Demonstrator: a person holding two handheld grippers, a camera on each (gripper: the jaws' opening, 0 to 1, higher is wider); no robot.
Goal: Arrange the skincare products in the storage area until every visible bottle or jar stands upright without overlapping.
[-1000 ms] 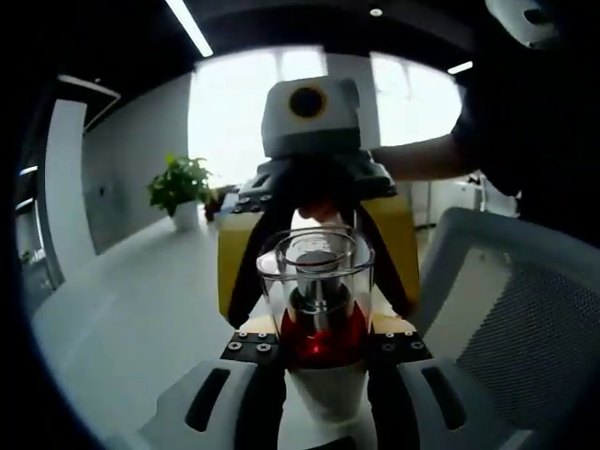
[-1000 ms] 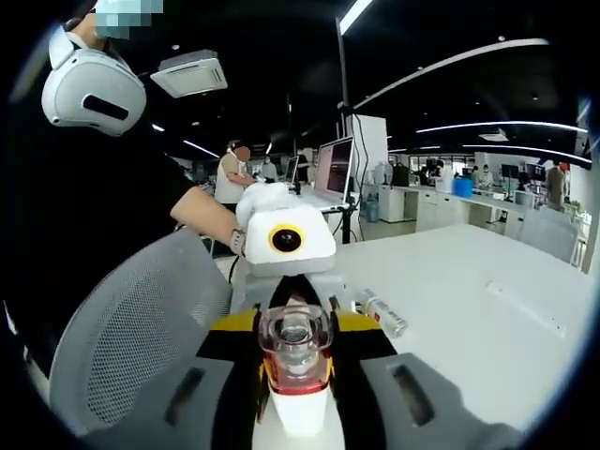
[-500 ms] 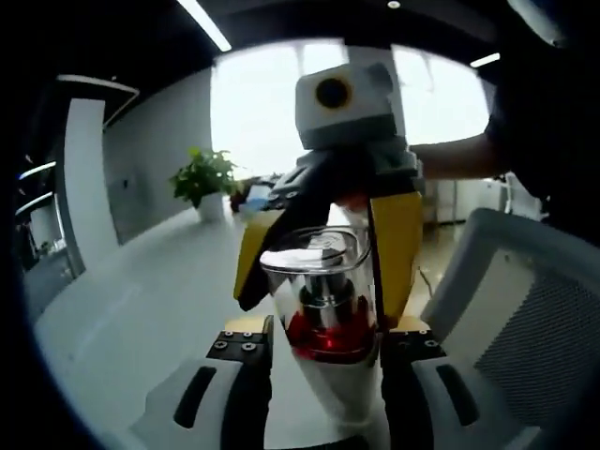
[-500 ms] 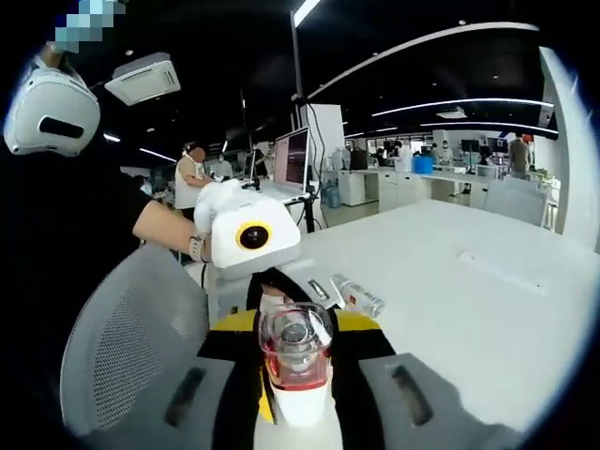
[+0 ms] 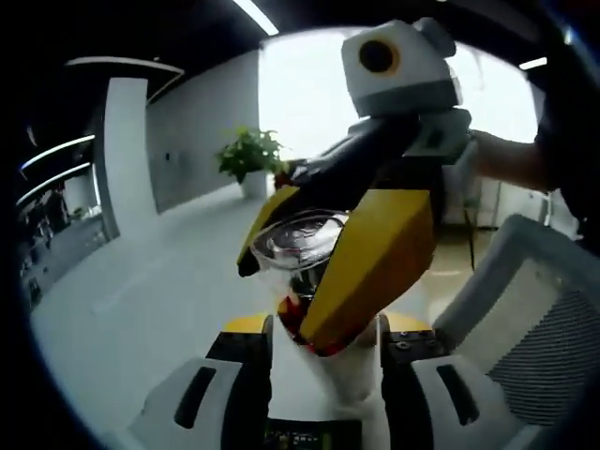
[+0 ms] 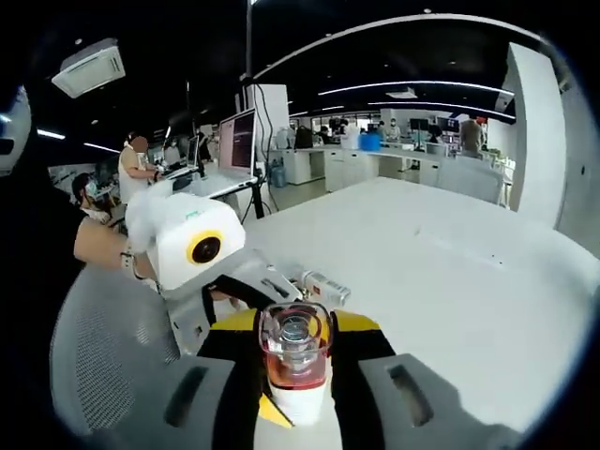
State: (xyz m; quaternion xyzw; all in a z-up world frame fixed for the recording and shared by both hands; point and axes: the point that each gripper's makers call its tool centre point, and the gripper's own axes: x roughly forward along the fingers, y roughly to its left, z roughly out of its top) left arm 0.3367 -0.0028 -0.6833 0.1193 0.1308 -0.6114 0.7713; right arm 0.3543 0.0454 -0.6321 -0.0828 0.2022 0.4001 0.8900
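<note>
Nearest, both grippers clamp same pump bottle [image 6: 295, 361], clear cap, red collar, white body, from opposite ends. Left gripper [image 5: 323, 352] closed on white body. Right gripper [image 6: 293, 375] jaws shut on it too. Right gripper view, 1 o'clock: small bottle [image 6: 323, 287] lying flat on white table [image 6: 450, 281]. Left gripper view, 11 o'clock, far: potted plant [image 5: 248, 159].

This was an open-plan office. A long white surface [image 6: 450, 272] stretched away toward 1 o'clock, a computer monitor [image 6: 237, 141] stood at 11 o'clock, and people sat at desks [image 6: 141, 169] around 10 o'clock. Strip lights [image 6: 403, 92] crossed a dark ceiling; a mesh office chair [image 5: 544, 328] and potted plant [image 5: 248, 155] stood nearby.
</note>
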